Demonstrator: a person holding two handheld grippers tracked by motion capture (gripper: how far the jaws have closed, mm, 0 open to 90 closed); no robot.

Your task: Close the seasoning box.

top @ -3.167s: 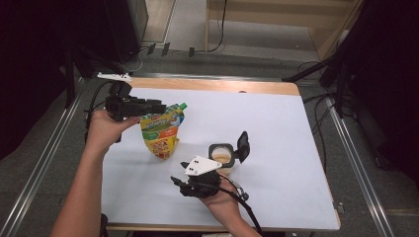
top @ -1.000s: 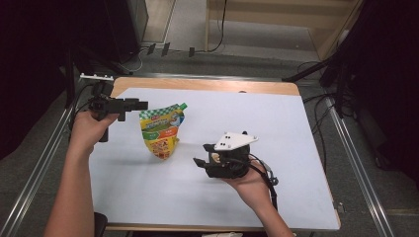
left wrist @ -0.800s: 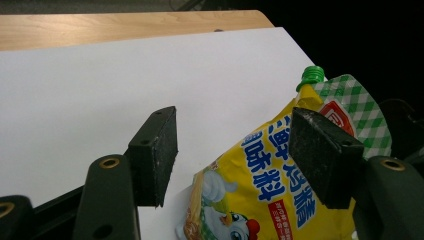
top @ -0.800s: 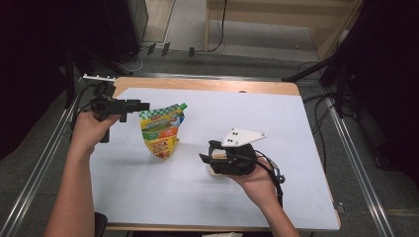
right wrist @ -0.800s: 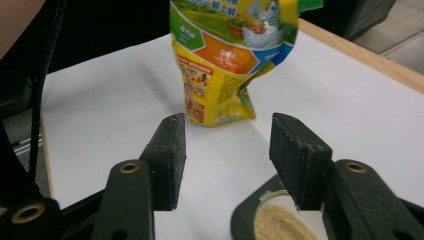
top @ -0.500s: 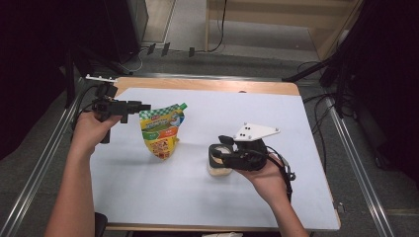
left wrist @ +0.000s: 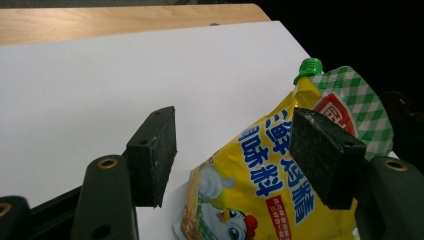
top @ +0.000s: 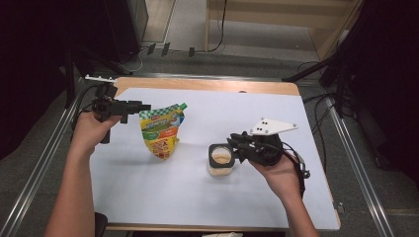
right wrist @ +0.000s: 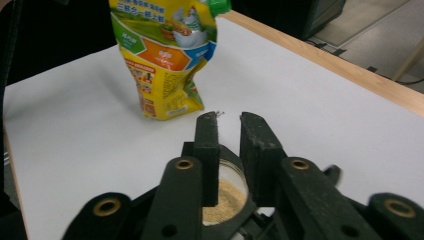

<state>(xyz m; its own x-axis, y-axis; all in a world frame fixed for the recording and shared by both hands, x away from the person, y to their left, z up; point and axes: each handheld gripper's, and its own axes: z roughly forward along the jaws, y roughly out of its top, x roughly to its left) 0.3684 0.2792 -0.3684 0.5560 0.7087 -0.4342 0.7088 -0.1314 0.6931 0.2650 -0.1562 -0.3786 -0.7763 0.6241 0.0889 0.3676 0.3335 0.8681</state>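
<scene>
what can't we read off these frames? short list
- Jar lid: in the high view, right gripper covers the rim's right side; lid not visible.
- Right fingers: right gripper view can't settle whether they pinch the jar's rim.
- Pouch lower part: cut off by the left gripper view's bottom edge.
- Pouch print: too small in the high view.

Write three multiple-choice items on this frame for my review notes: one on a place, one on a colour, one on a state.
1. Where does the jar stand?
A. On the white sheet, at the right gripper
B. On the bare wood
C. On the pouch

2. What colour is the cap on the pouch?
A. Red
B. Green
C. Black

3. How do the left gripper jaws stand?
A. Clamped on the pouch
B. Apart, touching nothing
C. Shut on the jar

Answers: 1 A, the high view shows it there. 2 B, a green cap tops its corner. 3 B, both pads stand apart, short of the pouch.
</scene>
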